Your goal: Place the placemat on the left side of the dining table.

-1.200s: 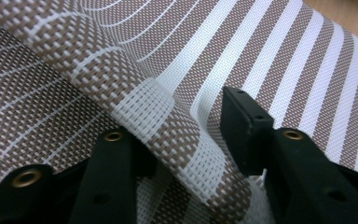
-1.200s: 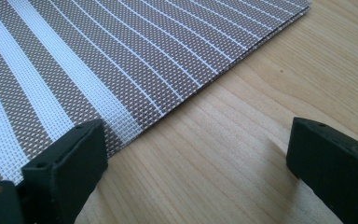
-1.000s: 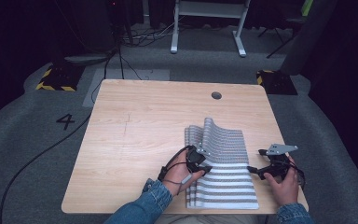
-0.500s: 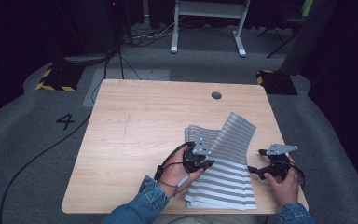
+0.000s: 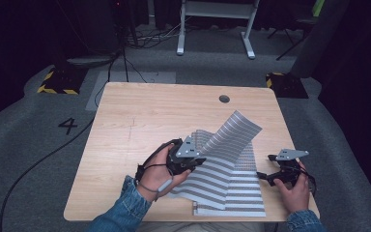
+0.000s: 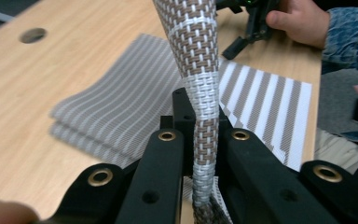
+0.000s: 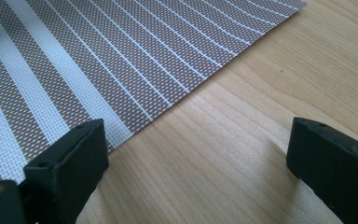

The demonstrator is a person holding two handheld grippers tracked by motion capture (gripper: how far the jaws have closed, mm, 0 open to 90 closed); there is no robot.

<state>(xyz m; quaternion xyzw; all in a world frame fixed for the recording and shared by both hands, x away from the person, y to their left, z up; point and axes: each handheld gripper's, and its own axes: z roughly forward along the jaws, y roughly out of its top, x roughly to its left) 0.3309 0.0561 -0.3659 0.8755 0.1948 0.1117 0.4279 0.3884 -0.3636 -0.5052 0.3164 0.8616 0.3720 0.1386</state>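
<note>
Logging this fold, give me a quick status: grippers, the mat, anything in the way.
Left gripper shut on striped mat, one edge lifted off the table. Right gripper open, low beside the mat's edge, holding nothing. Nothing in the way.

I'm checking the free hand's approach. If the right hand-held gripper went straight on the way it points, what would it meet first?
Most likely the near edge of the striped woven placemat. The right hand-held gripper has its jaws open over bare wooden table, and the mat lies just ahead; how high it is above the table is hard to judge.
</note>
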